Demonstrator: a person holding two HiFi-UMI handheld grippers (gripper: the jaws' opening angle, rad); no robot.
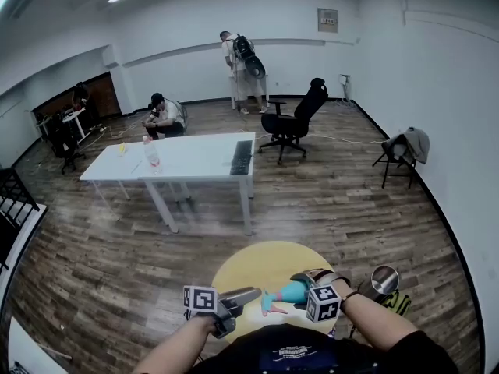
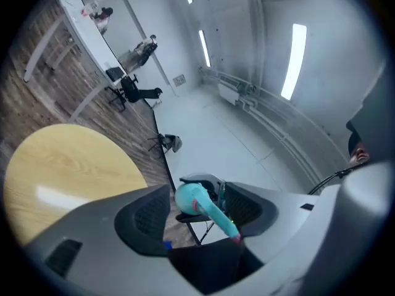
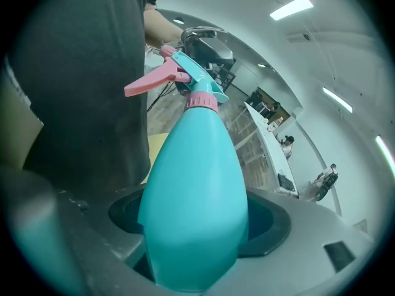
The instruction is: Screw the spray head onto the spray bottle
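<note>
Well, my right gripper (image 3: 197,222) was clamped on the belly of the spray bottle (image 3: 194,171): smooth teal plastic, teardrop-shaped, probably light and slippery. Beyond its fingers (image 3: 273,224) the spray head (image 3: 197,84), stiff, with pink collar (image 3: 202,101) and trigger (image 3: 148,85), sat on the neck. My left gripper (image 2: 196,209) stood wide around that head, seemingly not pressing; the collar looked the better hold.

grippers you hold: two, left gripper (image 2: 196,209), right gripper (image 3: 194,227)
spray bottle (image 1: 290,292): one
spray head (image 3: 185,79): one
tables: two, round yellow table (image 1: 257,259), long white table (image 1: 195,158)
chairs: two, office chair (image 1: 296,119), folding chair (image 1: 398,160)
people: three, standing person (image 1: 238,61), seated person (image 1: 165,115), person at far desk (image 1: 80,96)
</note>
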